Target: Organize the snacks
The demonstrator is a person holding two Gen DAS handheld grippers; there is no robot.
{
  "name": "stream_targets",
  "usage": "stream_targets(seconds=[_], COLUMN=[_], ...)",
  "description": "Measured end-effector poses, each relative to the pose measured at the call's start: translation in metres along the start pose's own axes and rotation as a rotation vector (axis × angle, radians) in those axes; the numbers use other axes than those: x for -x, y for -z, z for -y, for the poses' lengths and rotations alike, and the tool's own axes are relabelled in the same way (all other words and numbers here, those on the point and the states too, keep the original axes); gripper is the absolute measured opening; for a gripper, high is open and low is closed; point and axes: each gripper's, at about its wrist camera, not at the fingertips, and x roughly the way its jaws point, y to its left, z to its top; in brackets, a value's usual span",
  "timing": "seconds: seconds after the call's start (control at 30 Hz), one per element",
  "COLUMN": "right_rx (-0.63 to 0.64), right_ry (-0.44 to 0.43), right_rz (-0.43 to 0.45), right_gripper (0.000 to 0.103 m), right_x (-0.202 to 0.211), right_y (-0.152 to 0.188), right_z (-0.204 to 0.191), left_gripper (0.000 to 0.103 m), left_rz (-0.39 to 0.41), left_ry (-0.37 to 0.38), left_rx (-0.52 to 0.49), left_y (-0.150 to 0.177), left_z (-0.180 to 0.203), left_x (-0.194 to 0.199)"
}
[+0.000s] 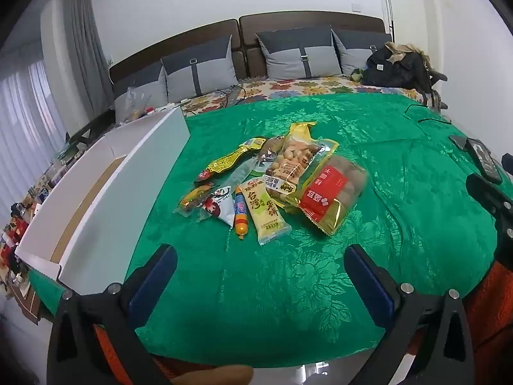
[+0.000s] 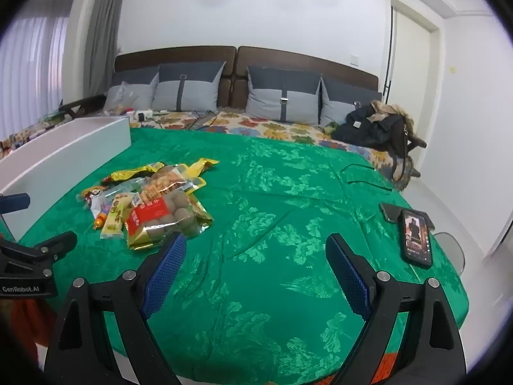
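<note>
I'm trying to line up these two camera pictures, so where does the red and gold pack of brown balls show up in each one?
Left wrist view: the red and gold pack lies right of centre, at the right end of the snack pile.
Right wrist view: the same pack lies left of centre, at the pile's near edge, just beyond the right tool's left finger.
Shared landmark: the white box left of the pile.

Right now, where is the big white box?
The open white cardboard box sits on the green cloth at its left edge, left of the snack pile, in both views.
</note>
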Motion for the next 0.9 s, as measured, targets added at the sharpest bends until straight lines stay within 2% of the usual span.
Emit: stream_targets(seconds=[0.1,0.23,0.43,0.9], right_rx=[-0.002,0.002,0.020,0.024], right_ry=[0.000,-0.012,-0.028,-0.039], right_rz=[-0.007,-0.016,-0.032,-0.044], right_gripper=[0.091,0.091,0.091,0.091], right_x=[-0.001,-0.006,-0.008,-0.013], right_y=[0.000,0.001,0.004,0.007], right_z=[0.000,-0.002,-0.005,-0.008], left_gripper=[0.103,0.103,0.103,0.103], left_rz=[-0.002,0.035,0.006,-0.006], left_ry=[0.010,-0.006,-0.005,-0.013], left_rx=[0.025,-0.004,0.002,0.005], left_y=[-0.002,0.009,0.004,0.007], left_z=[-0.002,0.005,0.000,-0.003], left_x=[-0.003,0.001,-0.003,-0.009])
